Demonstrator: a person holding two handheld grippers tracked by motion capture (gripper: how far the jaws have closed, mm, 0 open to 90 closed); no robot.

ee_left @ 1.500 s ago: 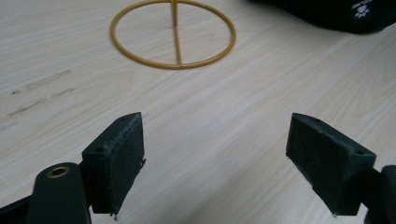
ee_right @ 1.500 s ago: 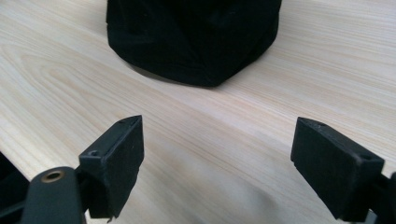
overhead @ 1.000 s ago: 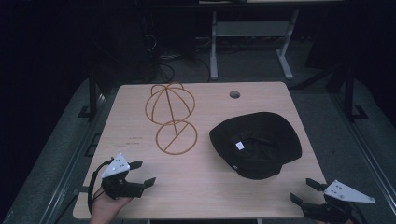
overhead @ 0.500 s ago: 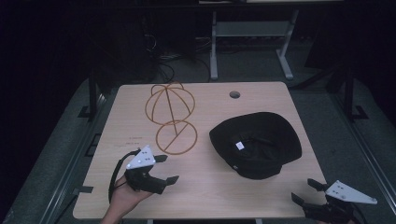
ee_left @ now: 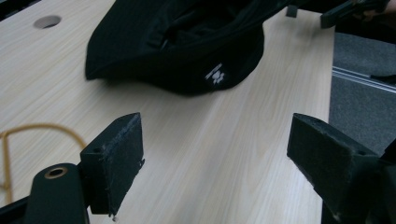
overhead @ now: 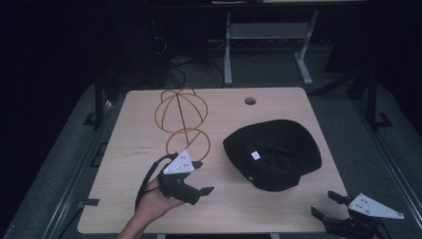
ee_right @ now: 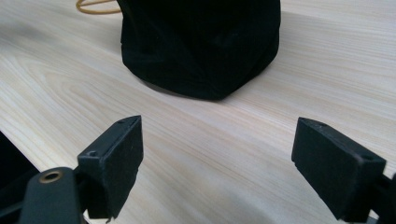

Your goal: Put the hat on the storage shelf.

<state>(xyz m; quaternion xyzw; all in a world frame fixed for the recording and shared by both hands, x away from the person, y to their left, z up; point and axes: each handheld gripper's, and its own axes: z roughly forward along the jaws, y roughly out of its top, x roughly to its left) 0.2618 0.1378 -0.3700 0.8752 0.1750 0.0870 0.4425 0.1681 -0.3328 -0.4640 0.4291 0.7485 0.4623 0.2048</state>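
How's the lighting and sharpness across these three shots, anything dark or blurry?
High view: room dark, only the table lit, slightly soft. Left gripper view: bright, black hat soft-edged, its shadow beneath. Right gripper view: hat so dark that little detail shows; wood grain clear.

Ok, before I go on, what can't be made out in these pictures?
- Hat: the white tag inside is too small to read in the high view; the logo is blurred in the left gripper view.
- Hat's top: cut off by the upper edge in the right gripper view.
- Wire stand: its base ring is partly hidden by the left gripper.
- Right gripper: its hand is cut off by the bottom edge.
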